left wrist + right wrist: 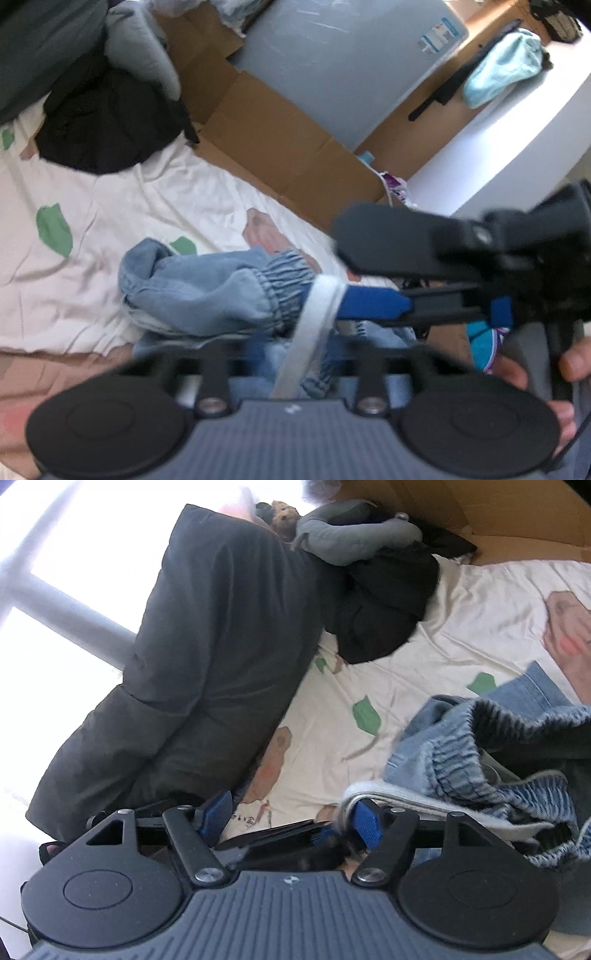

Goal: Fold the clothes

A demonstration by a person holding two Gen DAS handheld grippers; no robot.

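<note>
**Two grippers meet at the waist of jeans on a bed**

At far left, a bright window [55,554] runs beside the bed. A long dark quilt [207,664] lies along that edge. A grey pillow [144,48] and a crumpled black garment [107,122] are heaped at its far end, well apart from the work.

The surface is a cream sheet [110,206] printed with green and pink patches. It is soft and creased, so cloth will likely drag on it rather than slide.

In the middle, pale blue jeans [207,291] lie bunched, not yet spread flat. Their gathered elastic waist is raised toward the cameras, and a white band [317,317] hangs across it.

The left gripper [321,832] is closed, its slim fingers pressed together. They appear to pinch the jeans at the waist where the band trails in, though cloth covers the tips. That grip probably anchors one side of the waist.

The right gripper [293,818] stands open and holds nothing. Its blue pads [369,823] are spread, and one touches the band. It seems placed to take a second hold, so the waist can be pulled straight for folding. The person's hand [535,369] holds its handle at far right.

Beyond the bed stand flattened cardboard [266,122] and a grey panel. At right, a teal cloth [502,66] rests on a white ledge.
</note>
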